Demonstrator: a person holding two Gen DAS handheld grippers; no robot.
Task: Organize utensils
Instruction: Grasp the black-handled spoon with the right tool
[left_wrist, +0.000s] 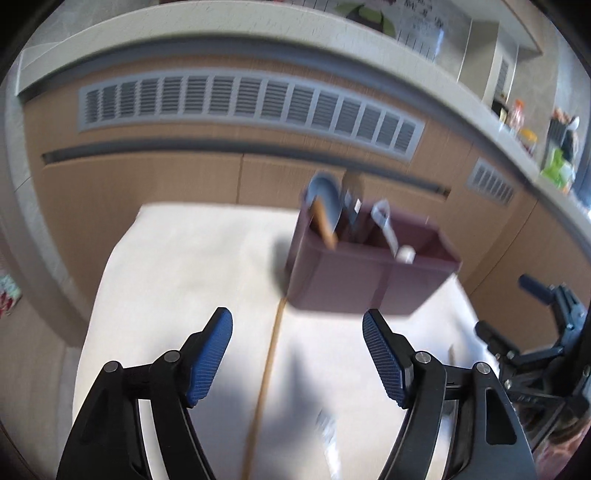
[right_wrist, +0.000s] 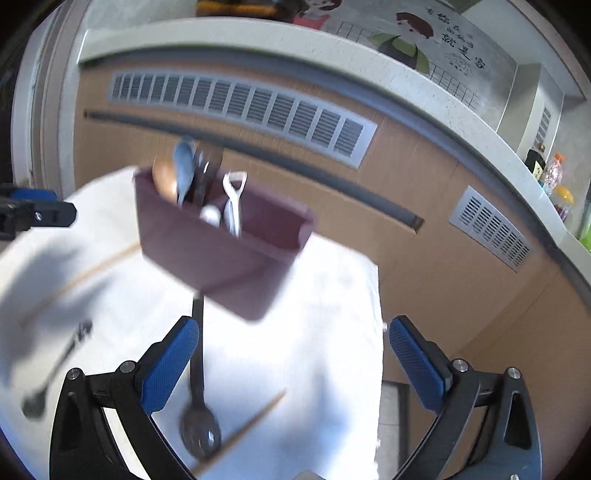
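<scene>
A maroon utensil holder (left_wrist: 369, 273) (right_wrist: 221, 251) stands on the white table (left_wrist: 177, 280) (right_wrist: 325, 332), holding a blue spoon (left_wrist: 327, 195), a wooden utensil (left_wrist: 325, 225) and a white utensil (left_wrist: 388, 229). My left gripper (left_wrist: 297, 354) is open and empty, short of the holder, above a wooden chopstick (left_wrist: 266, 384). My right gripper (right_wrist: 293, 362) is open and empty above a dark ladle (right_wrist: 199, 398) and a second chopstick (right_wrist: 251, 424). A dark spoon (right_wrist: 55, 373) lies at the left in the right wrist view.
Wooden cabinets with grey vents (left_wrist: 240, 103) (right_wrist: 240, 103) stand behind the table under a pale counter. Bottles and jars (left_wrist: 524, 125) sit on the counter at the right. The table's right edge (right_wrist: 378, 332) drops to the floor.
</scene>
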